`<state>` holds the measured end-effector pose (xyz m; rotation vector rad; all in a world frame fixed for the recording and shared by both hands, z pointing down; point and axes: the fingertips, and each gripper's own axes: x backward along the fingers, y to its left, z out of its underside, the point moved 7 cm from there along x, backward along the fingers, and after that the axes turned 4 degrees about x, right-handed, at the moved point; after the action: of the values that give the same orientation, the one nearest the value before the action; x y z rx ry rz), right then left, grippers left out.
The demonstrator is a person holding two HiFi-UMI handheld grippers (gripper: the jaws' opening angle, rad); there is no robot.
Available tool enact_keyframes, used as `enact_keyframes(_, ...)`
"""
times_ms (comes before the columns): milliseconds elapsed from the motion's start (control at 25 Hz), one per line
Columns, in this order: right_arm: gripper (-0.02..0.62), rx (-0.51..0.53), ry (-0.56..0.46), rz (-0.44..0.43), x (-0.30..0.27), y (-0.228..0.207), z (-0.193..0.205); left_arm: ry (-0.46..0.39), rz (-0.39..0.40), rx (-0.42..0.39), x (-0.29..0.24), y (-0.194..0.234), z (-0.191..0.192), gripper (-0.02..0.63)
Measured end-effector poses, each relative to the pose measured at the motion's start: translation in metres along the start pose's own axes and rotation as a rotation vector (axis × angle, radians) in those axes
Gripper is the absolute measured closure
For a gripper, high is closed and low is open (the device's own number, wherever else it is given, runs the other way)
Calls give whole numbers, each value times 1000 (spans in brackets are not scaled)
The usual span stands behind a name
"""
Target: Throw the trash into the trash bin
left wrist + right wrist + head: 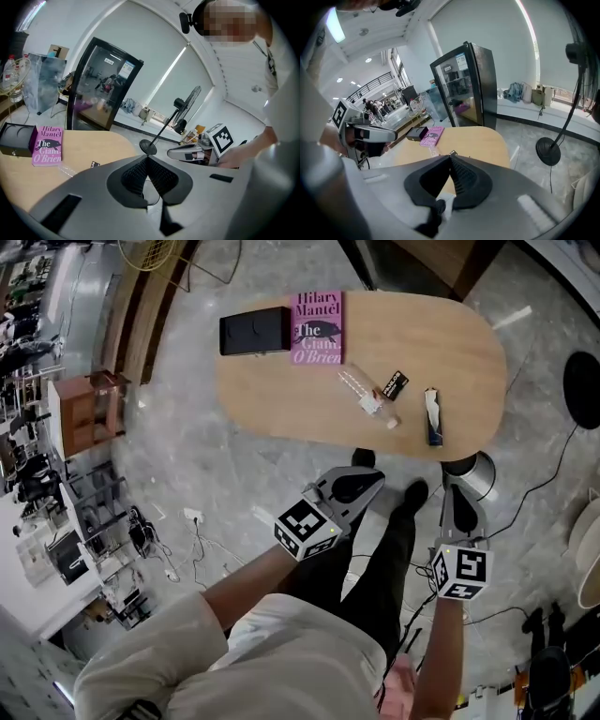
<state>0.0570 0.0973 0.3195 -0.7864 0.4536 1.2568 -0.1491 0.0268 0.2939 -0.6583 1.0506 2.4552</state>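
Evidently, left gripper point(146, 158) fingers clenched together, empty, right gripper point(451, 157) fingers likewise clenched, holding nothing.

Floor point(234, 474): grey mottled stone, polished. Oval wooden table point(459, 334) stands mid-room. A black glass-door fridge point(464, 84) stands just past the table's far end, before a white wall point(501, 42). Pedestal fan point(187, 101) on the floor, near a low ledge point(562, 117) along that wall. Small wooden shelf unit point(84, 413) off to one side. A power strip point(192, 517) with loose cables lies on the floor nearby. Ceiling lamp point(335, 26) lit, room bright.
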Motion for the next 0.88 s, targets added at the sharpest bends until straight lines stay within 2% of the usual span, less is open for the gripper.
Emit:
enact_keyframes(480,581,-31,29,-7,-70,-22,53,47,1,17,-44,39,45,600)
enact_keyframes(520,559,-33,32,-11,-77,-23,59,53,0,17,-47,43,49,600)
enact_keyframes(880,523,-25,60,-21,-130,-36,108,101,2,34,-77,69,92,600)
